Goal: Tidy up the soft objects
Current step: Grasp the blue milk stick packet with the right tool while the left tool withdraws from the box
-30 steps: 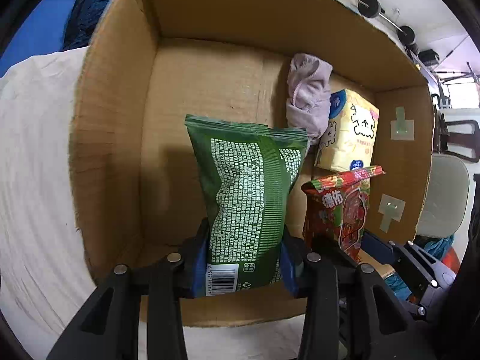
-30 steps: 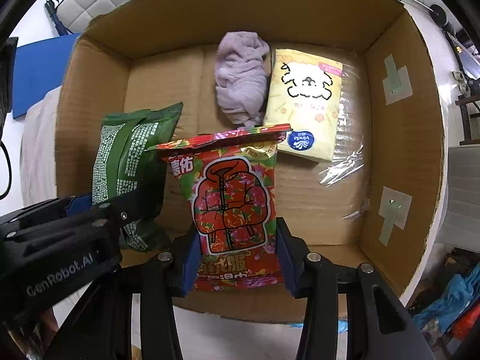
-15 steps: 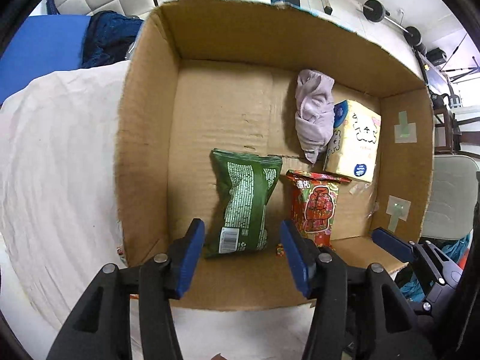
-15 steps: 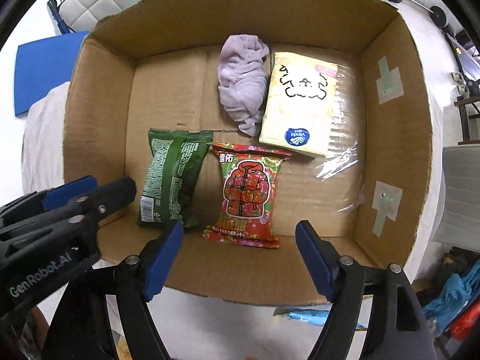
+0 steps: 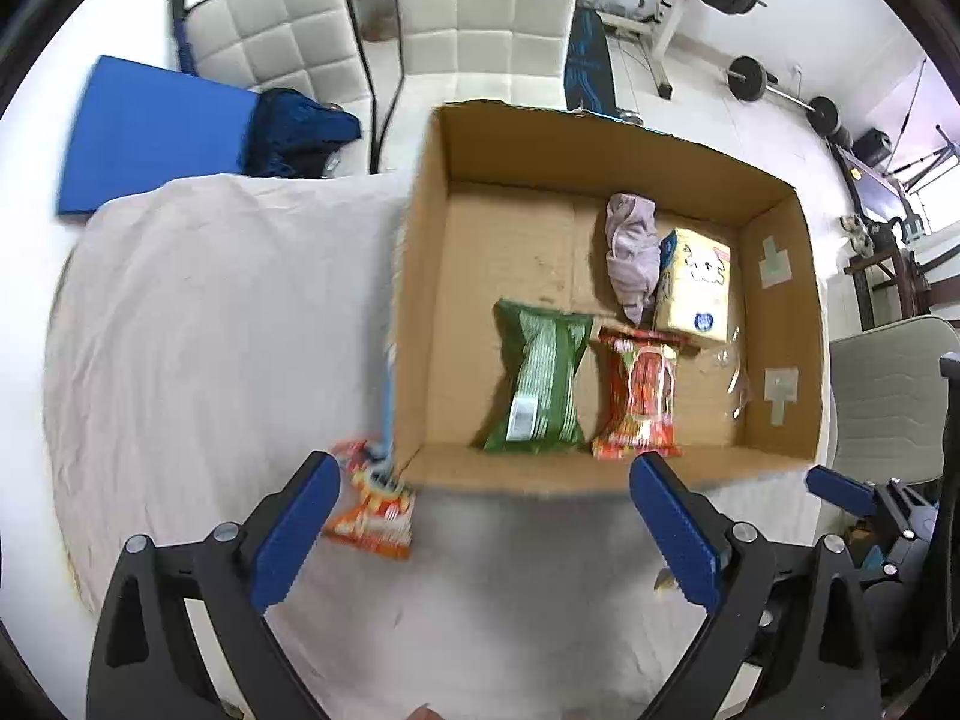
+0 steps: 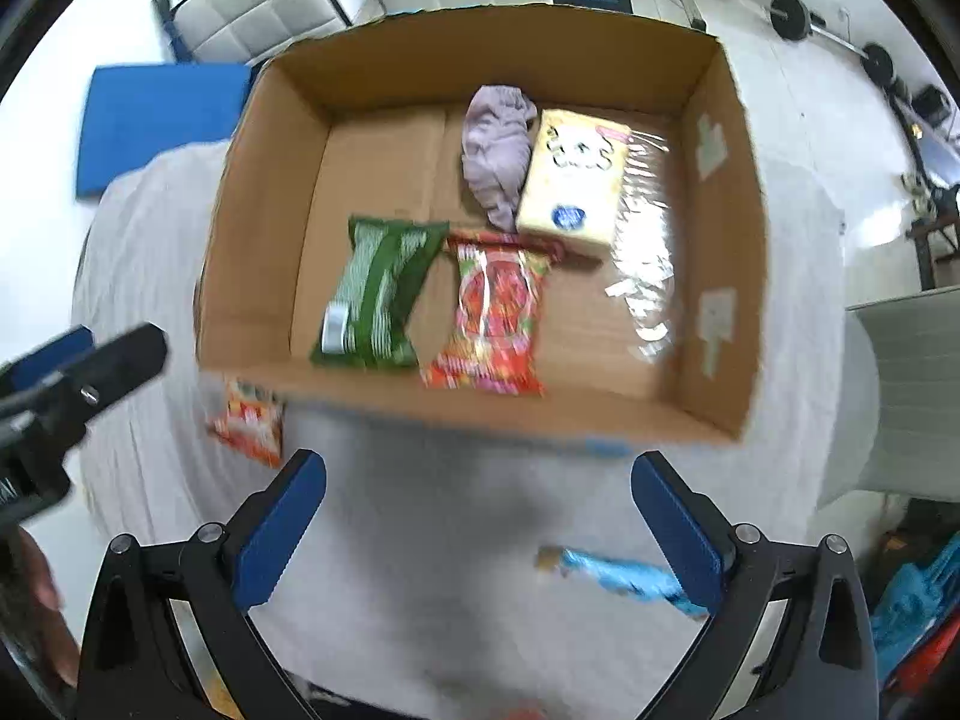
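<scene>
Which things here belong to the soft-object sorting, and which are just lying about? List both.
Part of the job:
- cardboard box
- green packet, in the box
- red packet, in the box
- purple cloth, in the box
- tissue pack, in the box
- orange packet, on the sheet outside the box
- light blue packet, on the sheet outside the box

Lying about:
- blue mat
- white chairs
- barbell

Bright daylight, fisheye warp, motion blur
</scene>
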